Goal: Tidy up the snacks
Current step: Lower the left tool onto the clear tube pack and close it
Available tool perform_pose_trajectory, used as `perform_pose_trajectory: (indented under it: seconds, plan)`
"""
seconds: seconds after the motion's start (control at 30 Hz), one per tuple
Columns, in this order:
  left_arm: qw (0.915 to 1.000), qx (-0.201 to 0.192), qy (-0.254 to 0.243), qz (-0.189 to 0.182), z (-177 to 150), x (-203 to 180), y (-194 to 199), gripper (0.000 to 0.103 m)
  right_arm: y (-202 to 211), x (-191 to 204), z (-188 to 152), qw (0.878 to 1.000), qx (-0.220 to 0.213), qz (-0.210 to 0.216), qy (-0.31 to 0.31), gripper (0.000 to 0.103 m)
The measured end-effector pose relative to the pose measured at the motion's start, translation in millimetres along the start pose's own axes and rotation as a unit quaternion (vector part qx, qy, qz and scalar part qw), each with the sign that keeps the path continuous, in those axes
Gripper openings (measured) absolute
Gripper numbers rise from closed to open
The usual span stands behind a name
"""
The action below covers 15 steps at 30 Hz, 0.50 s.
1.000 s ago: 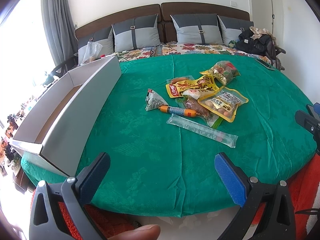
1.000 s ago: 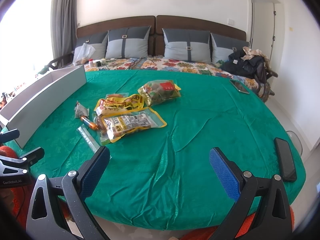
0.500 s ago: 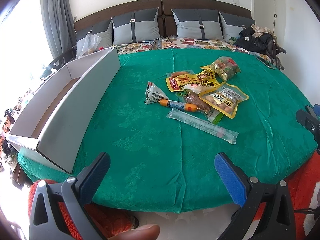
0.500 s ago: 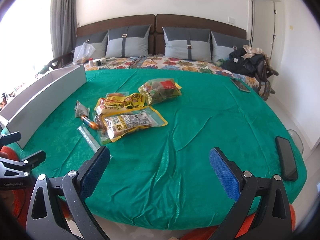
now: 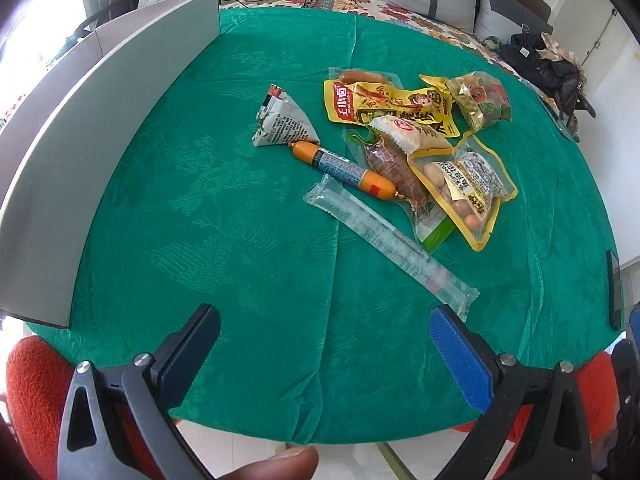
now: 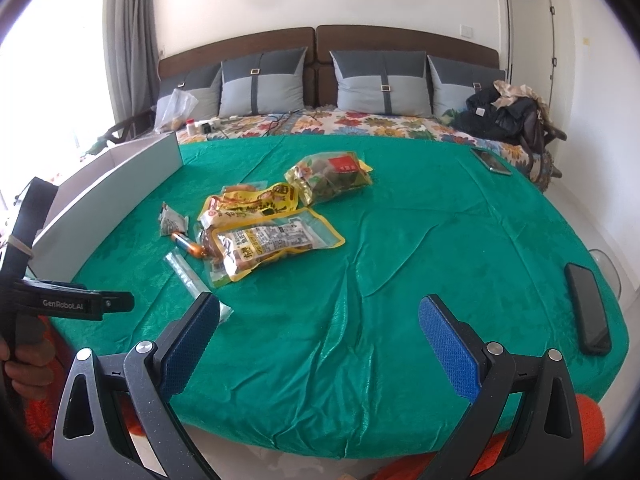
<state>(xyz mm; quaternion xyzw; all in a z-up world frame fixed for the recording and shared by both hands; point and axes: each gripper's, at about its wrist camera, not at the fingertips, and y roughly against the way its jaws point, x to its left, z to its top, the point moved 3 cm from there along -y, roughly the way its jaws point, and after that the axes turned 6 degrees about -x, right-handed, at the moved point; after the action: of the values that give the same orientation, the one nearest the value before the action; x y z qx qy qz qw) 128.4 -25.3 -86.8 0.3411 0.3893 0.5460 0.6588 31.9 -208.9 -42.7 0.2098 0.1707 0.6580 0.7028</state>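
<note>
You can't read the print on the long clear packet (image 5: 390, 242); its near end slips behind your left gripper's right pad (image 5: 460, 354), and behind your right gripper's left pad (image 6: 192, 344) in the right wrist view. The brown vacuum pack (image 5: 394, 168) lies mostly buried under the yellow-edged pouch (image 5: 466, 192). The white box (image 5: 100, 152), far left of the tongs, runs off the frame, its inside hidden. Only your fingertip (image 5: 280, 466) shows below.

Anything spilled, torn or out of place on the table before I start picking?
Nothing looks spilled or torn. The snack packets lie in an overlapping heap, none yet in the white box. One oddity: a black phone sits close to the tablecloth's right edge. Both tongs are open.
</note>
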Motion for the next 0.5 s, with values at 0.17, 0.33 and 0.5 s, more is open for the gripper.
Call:
perform_pose_trajectory:
  seconds: [0.17,0.33,0.5]
  plan:
    - [0.9967,0.023,0.062,0.047,24.0,-18.3,-46.8,0.103,3.7,-6.0,1.4,1.000,-0.002,0.004,-0.010,0.101]
    - [0.9941,0.023,0.044,0.096,11.3,-7.0,-58.9,0.103,11.7,-14.1,1.6,1.000,-0.008,0.002,-0.016,0.101]
    - [0.9960,0.030,0.023,0.081,1.4,30.2,-52.0,0.103,5.8,-31.0,1.5,0.998,0.003,0.000,-0.055,0.101]
